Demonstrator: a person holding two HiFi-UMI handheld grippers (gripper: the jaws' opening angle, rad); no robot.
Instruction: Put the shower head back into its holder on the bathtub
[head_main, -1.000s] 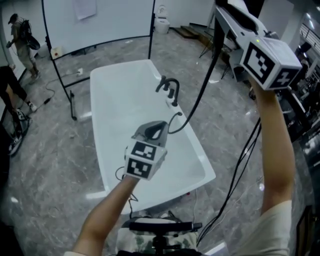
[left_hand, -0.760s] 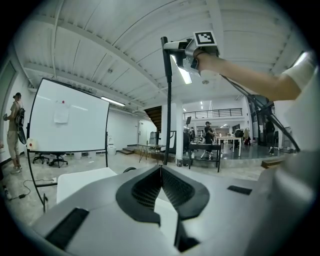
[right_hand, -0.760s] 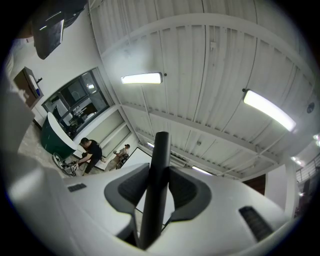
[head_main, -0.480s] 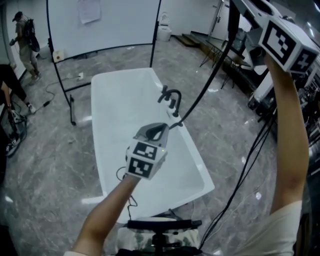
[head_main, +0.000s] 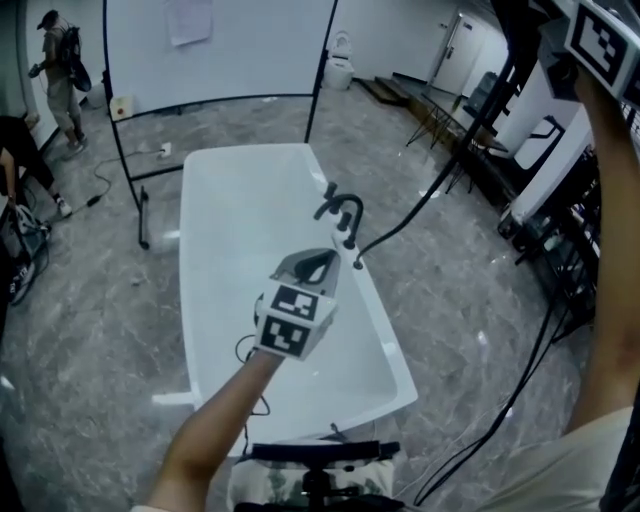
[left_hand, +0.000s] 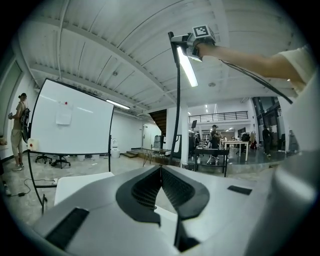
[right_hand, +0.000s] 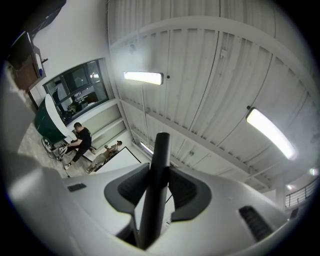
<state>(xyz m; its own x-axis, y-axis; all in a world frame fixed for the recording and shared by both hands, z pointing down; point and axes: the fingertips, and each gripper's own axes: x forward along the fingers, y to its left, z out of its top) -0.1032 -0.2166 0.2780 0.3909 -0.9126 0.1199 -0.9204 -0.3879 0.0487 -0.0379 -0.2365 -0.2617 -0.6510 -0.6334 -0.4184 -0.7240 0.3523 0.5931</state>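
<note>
A white bathtub (head_main: 187, 300) stands on the grey floor, with a black faucet and holder (head_main: 343, 212) on its right rim. My right gripper (right_hand: 159, 175) is raised high and points up at the ceiling, shut on the black shower head handle (right_hand: 161, 150). From it the black hose (head_main: 450, 170) hangs down to the faucet. In the left gripper view the right gripper (left_hand: 187, 42) and shower head (left_hand: 173, 42) show overhead. My left gripper (head_main: 318, 262) hovers over the tub near the faucet, jaws shut and empty (left_hand: 161, 169).
A whiteboard on a black frame (head_main: 215, 50) stands behind the tub, with a toilet (head_main: 340, 70) beyond it. People (head_main: 55, 55) stand at the far left. Tables and equipment (head_main: 470, 110) line the right side. Cables lie on the floor.
My right hand has risen with the shower head, up toward the top right corner of the head view. The left gripper has crept slightly closer to the faucet.
</note>
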